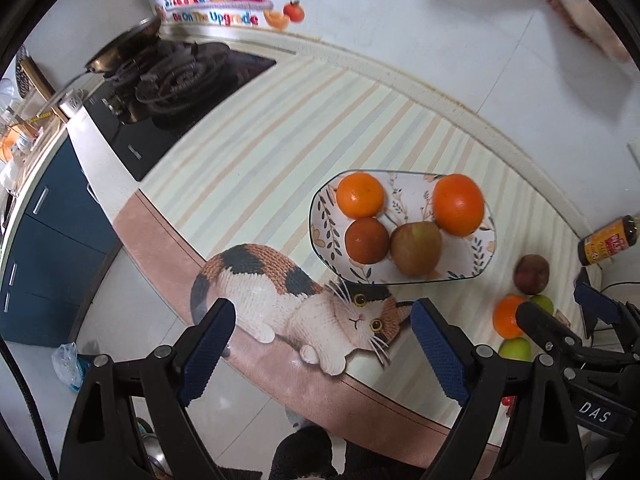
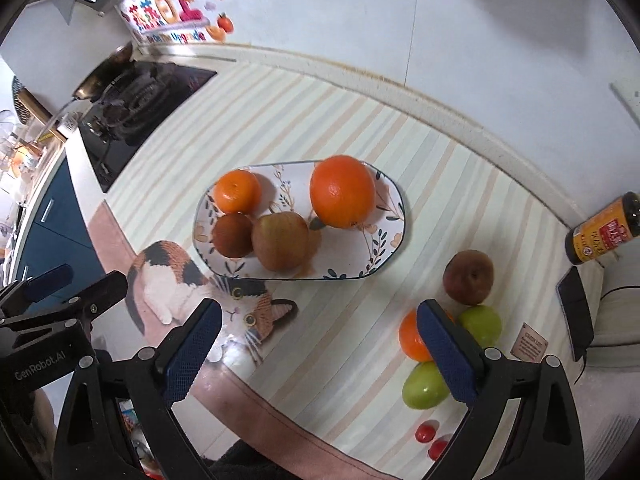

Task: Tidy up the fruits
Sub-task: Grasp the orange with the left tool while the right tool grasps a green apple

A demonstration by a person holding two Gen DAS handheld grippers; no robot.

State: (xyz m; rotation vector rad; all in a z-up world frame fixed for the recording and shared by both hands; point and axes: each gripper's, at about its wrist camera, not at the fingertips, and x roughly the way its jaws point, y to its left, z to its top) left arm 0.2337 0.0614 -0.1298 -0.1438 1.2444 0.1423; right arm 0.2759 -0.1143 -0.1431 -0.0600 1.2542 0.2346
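Note:
A floral plate (image 1: 478, 258) (image 2: 384, 248) on the striped mat holds a large orange (image 1: 458, 204) (image 2: 342, 191), a small orange (image 1: 359, 195) (image 2: 237, 191), a brown-red fruit (image 1: 366, 241) (image 2: 231, 235) and an apple (image 1: 416, 247) (image 2: 280, 241). To its right on the mat lie a dark red fruit (image 1: 531, 274) (image 2: 468, 277), an orange (image 1: 505, 317) (image 2: 412, 338) and two green fruits (image 2: 482, 324) (image 2: 422, 386). My left gripper (image 1: 320, 344) is open and empty over the mat's front edge. My right gripper (image 2: 320, 344) is open and empty, its right finger in front of the loose orange.
A sauce bottle (image 2: 604, 234) lies at the right edge. A phone (image 2: 576, 316) and a small card (image 2: 528, 346) lie nearby. Two small red tomatoes (image 2: 425, 432) sit at the front. A gas stove with a pan (image 1: 160, 76) is at the left.

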